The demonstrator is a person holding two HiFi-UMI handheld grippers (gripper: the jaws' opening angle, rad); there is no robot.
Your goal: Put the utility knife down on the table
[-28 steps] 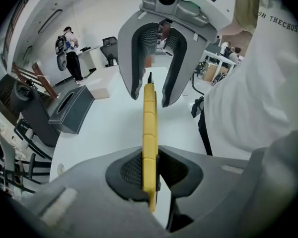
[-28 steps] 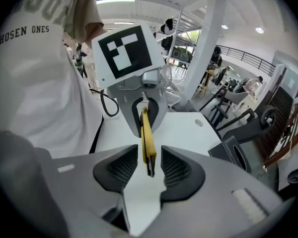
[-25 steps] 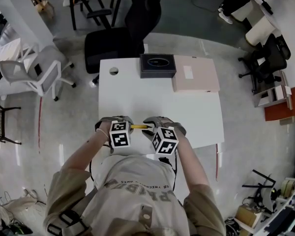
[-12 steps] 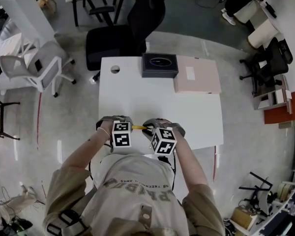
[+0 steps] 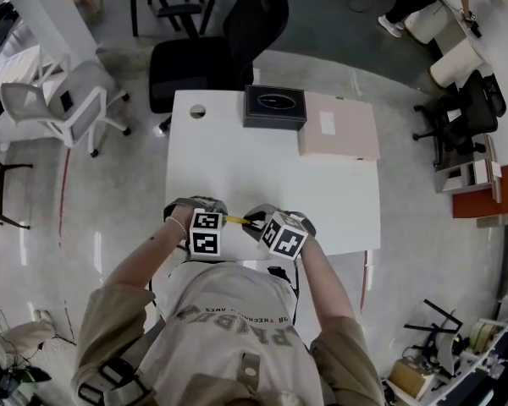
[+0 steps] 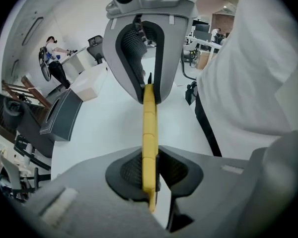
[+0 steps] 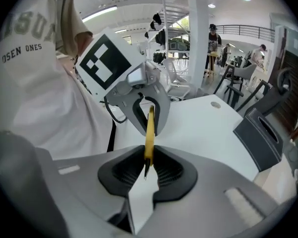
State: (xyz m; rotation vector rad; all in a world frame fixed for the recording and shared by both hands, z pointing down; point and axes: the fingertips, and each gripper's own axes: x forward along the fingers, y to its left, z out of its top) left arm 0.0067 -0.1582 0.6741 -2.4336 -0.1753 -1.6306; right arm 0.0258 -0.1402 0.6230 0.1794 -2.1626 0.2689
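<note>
Right gripper view, shirt point(image 7: 32, 88) lettered "OSEN ONES", yellow utility knife point(image 7: 149, 130)

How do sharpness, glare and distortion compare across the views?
Head view: sharp, evenly lit, streaks of glare on the floor. Left gripper view: heavy fisheye, black corners, the near end of the utility knife soft. Right gripper view: same fisheye.

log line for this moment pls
left gripper: shut on knife | right gripper: jaws just closed on its other end | knife: held over table
</note>
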